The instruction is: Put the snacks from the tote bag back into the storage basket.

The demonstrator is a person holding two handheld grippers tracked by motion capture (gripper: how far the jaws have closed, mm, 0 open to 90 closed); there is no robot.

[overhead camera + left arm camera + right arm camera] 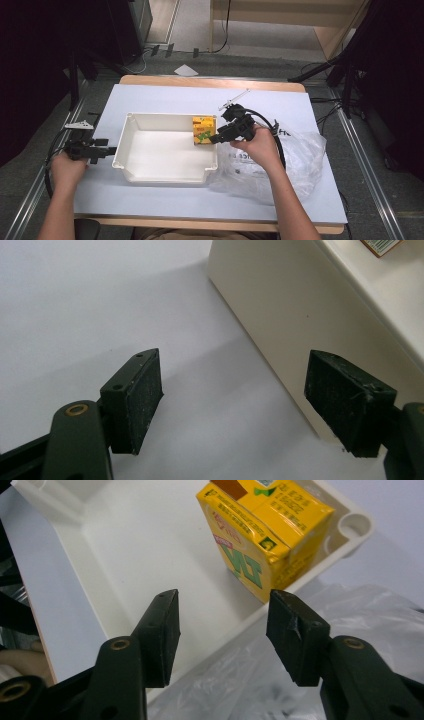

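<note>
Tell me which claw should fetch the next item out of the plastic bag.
Right. The right claw hangs open above the tray edge beside the plastic bag; the left claw sits across the tray.

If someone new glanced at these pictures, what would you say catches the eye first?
The bright yellow carton stands out, upright in the far right corner of the white tray at the middle of the table. Just beside it the right gripper hovers with open, empty jaws above the tray's rim, next to a crumpled clear plastic bag. The left gripper waits open at the tray's left wall.
</note>
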